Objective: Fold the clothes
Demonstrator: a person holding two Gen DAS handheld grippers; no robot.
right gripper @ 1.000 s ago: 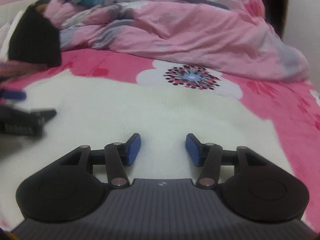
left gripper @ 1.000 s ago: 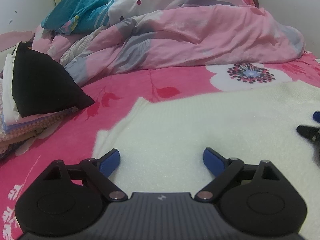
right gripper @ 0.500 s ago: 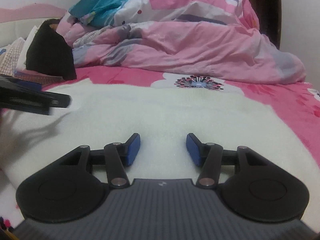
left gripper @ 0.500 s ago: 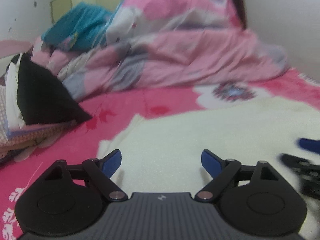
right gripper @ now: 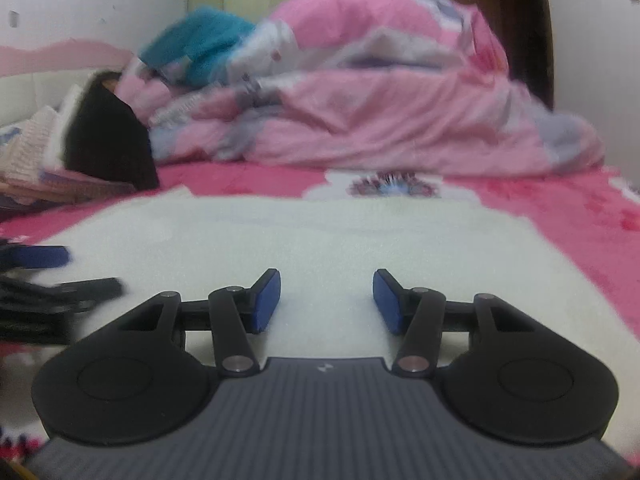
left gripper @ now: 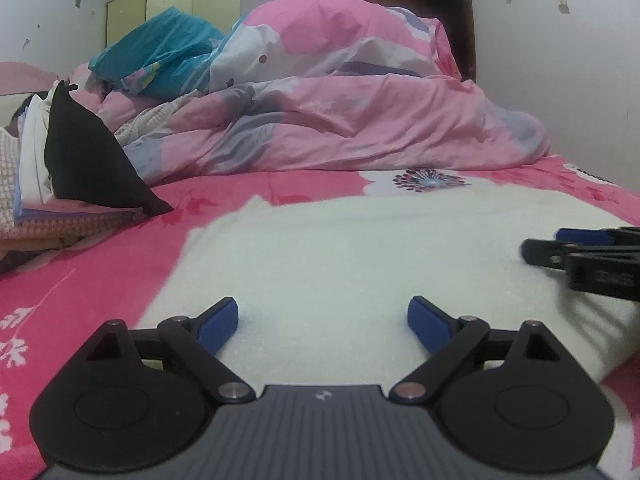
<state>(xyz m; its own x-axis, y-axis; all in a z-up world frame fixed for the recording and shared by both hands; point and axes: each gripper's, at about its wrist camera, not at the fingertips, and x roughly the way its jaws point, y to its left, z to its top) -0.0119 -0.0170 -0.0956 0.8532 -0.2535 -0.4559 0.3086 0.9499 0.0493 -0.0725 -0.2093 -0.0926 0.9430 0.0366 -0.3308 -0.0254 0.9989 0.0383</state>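
Observation:
A cream-white knit garment lies flat on the pink flowered bed sheet. My left gripper hangs low over the garment's near left part, open, nothing between its blue pads. My right gripper is open too, low over the garment's near middle. Each gripper shows in the other's view: the right one at the right edge, the left one at the left edge, blurred.
A stack of folded clothes topped by a black piece sits on the left of the bed. A heaped pink quilt and teal pillow fill the far end. Walls and a wooden door lie behind.
Both grippers have tilted up and dropped lower toward the garment's near edge, so more wall and quilt show. Both stay open. The garment has not moved.

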